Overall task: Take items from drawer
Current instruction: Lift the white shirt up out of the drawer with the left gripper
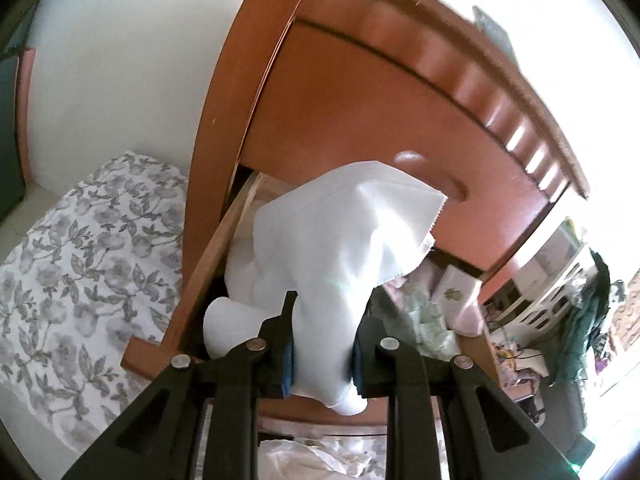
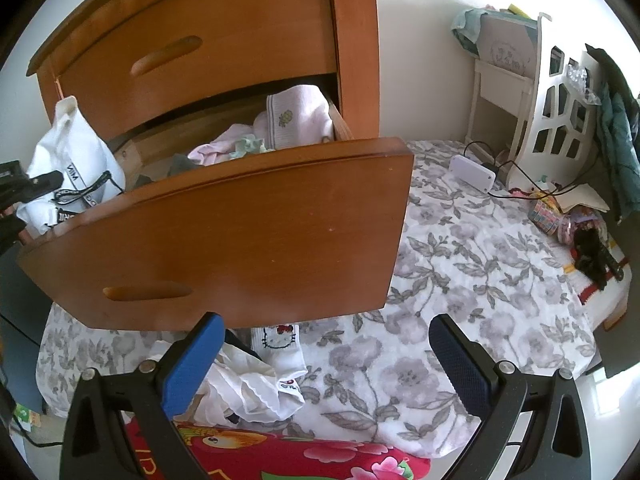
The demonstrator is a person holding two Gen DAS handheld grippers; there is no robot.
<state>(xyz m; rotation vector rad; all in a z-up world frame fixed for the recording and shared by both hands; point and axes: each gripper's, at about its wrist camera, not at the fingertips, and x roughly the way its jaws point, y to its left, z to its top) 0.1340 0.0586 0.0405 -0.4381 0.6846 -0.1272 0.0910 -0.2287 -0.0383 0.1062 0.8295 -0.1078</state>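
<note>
White cloth (image 1: 320,264) is pinched in my left hand-held gripper (image 1: 323,346), lifted clear of the drawer (image 2: 224,240); right hand-held gripper (image 2: 326,360) hangs released, spare over the bed (image 2: 460,280).

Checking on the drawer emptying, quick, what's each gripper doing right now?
Left gripper: shut on the white garment, lifted at the open drawer.
Right gripper: open, holding nothing, above the floral bedspread.

A floral bedsheet (image 2: 460,264) spreads wide; on it a white box (image 2: 473,171) lies near the white cut-out panel (image 2: 556,116)
</note>
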